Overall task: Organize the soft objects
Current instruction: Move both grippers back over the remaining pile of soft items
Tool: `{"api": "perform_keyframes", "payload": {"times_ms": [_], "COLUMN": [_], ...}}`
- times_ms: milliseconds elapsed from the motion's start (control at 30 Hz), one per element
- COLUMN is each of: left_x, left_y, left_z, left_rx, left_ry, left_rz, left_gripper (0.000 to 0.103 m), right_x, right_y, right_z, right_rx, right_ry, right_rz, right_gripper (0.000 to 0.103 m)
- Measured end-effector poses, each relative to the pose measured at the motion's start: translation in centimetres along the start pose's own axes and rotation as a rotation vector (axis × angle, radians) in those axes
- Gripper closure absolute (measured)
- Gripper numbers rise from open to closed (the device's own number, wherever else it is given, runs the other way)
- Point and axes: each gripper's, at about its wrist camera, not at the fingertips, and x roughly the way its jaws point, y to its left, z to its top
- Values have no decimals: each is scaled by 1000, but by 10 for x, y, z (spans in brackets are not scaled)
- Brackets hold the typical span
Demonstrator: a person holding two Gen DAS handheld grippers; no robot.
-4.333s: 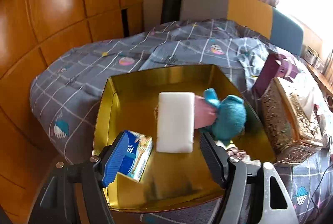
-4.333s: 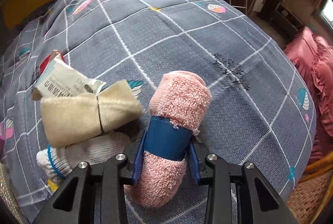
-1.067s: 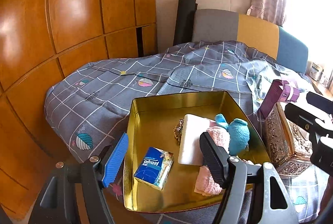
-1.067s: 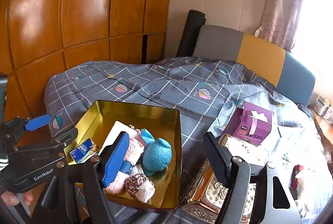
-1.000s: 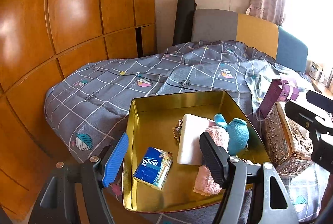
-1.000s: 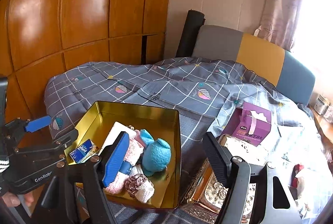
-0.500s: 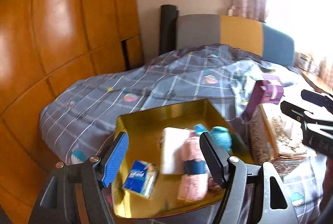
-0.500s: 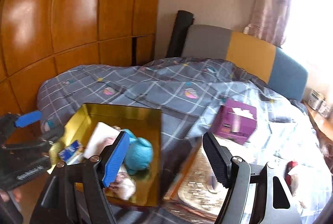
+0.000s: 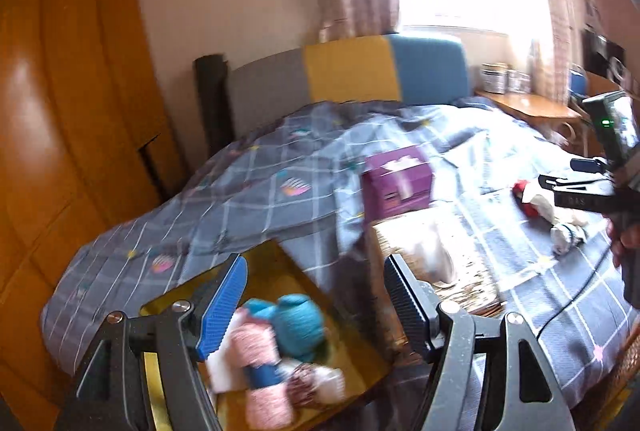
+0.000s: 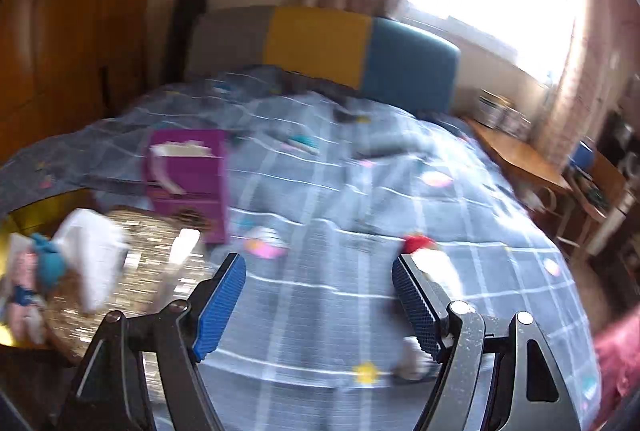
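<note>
Right gripper (image 10: 316, 305) empty, jaws opening over quilt (image 10: 320, 231) | left gripper (image 9: 312, 305) apart, empty, above gold tray (image 9: 296, 271) holding pink towel roll (image 9: 260, 351) | between picks | next: reach remaining socks (image 9: 560, 215) farther along bed

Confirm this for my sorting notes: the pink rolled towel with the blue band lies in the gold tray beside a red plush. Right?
Not quite. The left wrist view shows the pink rolled towel in the gold tray beside a teal plush, not a red one.
</note>
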Motion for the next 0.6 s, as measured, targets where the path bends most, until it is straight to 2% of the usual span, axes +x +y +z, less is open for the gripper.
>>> {"api": "perform_keyframes", "payload": {"times_ms": [200, 300, 367, 433, 533, 600], "left_x": [1, 6, 10, 15, 20, 25], "left_y": [-39, -50, -58, -69, -86, -99], "left_z": [22, 31, 37, 44, 52, 58], "left_rx": [77, 95, 97, 101, 104, 110], "left_ry": [-35, -30, -25, -15, -4, 8], "left_rz": [-46, -69, -90, -128, -192, -237], "left_gripper": [31, 31, 31, 31, 29, 29], "right_x": [42, 58, 67, 69, 71, 73], "right_y": [-94, -131, -153, -171, -183, -191], "right_z": [-23, -44, -54, -60, -66, -70], "right_rx": [145, 239, 332, 453, 518, 584], "right_ry": [81, 120, 169, 192, 226, 240], "right_rz": [-159, -194, -196, -163, -190, -162], "right_gripper": [26, 26, 26, 26, 26, 26]}}
